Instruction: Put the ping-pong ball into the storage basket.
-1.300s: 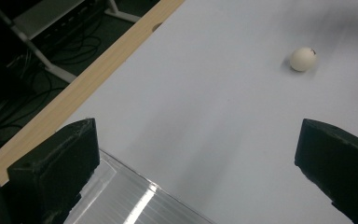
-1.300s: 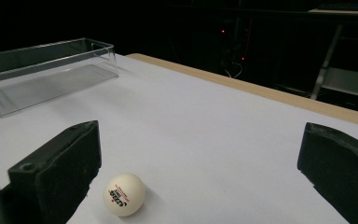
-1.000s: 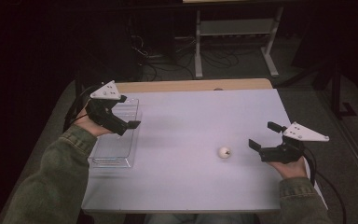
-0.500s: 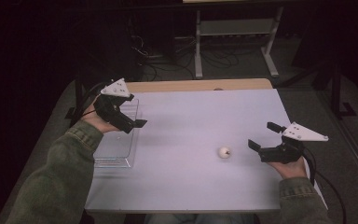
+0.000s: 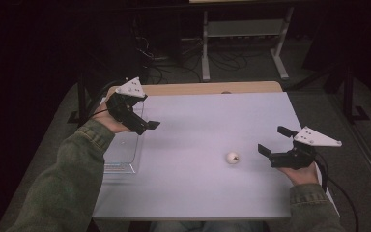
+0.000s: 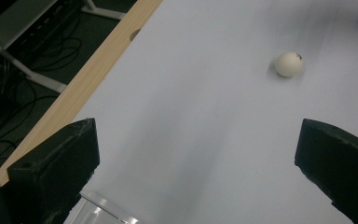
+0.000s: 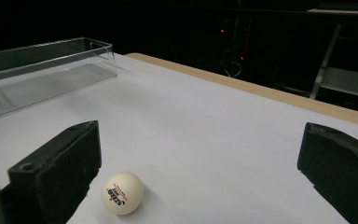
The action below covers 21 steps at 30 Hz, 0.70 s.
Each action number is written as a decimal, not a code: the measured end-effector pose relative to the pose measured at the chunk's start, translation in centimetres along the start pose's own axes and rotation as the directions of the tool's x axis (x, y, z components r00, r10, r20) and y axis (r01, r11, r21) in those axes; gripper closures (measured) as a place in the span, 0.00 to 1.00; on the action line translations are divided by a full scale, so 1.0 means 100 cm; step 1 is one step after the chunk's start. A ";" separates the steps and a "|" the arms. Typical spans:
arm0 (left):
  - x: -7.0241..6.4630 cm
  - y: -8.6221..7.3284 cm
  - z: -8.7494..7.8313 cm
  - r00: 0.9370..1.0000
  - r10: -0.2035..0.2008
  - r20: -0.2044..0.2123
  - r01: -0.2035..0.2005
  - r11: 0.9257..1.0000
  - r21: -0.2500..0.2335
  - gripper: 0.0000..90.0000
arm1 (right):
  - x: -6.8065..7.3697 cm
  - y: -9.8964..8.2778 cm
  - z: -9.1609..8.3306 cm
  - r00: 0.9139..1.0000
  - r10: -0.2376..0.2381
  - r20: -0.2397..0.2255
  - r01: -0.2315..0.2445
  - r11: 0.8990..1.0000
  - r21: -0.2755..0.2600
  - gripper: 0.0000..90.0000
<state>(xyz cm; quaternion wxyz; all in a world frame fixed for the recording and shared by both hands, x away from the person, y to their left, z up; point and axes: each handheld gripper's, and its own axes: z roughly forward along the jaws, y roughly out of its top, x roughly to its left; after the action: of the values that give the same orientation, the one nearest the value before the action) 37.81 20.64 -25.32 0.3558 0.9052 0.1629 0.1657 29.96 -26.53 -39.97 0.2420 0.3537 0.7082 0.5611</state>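
Note:
A white ping-pong ball (image 5: 232, 157) with small print lies on the white table (image 5: 198, 121), right of centre. My right gripper (image 5: 272, 140) is open just to the ball's right, low over the table. In the right gripper view the ball (image 7: 122, 193) rests close to the left jaw, inside the wide gap of that gripper (image 7: 200, 177). My left gripper (image 5: 147, 126) is open and held above the far end of a clear plastic tray (image 5: 123, 154). The left gripper view looks across the table at the ball (image 6: 289, 64), far beyond the left gripper (image 6: 196, 177).
The clear tray (image 7: 46, 70) runs along the table's left edge and holds nothing; its corner (image 6: 102, 210) lies under the left jaws. A wooden strip (image 5: 207, 88) borders the far edge. A metal stand (image 5: 241, 29) and cables sit on the dark floor behind.
The left hand has carried its open gripper farther from the person and slightly right, above the tray's far end. The right gripper and the ball have stayed put.

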 end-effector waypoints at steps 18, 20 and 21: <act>-0.005 0.017 0.014 0.999 0.038 0.015 -0.038 0.999 0.015 0.00 | -0.002 0.000 -0.002 1.000 0.007 0.000 -0.007 1.000 -0.009 0.00; -0.005 0.018 0.015 0.999 0.038 0.016 -0.038 0.999 0.018 0.00 | -0.002 0.000 -0.002 1.000 0.007 0.000 -0.007 1.000 -0.010 0.00; -0.005 0.018 0.016 0.999 0.039 0.019 -0.040 0.999 0.020 0.00 | -0.002 0.000 -0.002 1.000 0.009 0.000 -0.009 1.000 -0.011 0.00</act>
<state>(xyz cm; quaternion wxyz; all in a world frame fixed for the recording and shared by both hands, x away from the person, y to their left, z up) 38.30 18.22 -25.24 0.3449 0.9133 0.1432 0.1626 29.91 -26.78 -39.93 0.2415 0.3555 0.7035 0.5661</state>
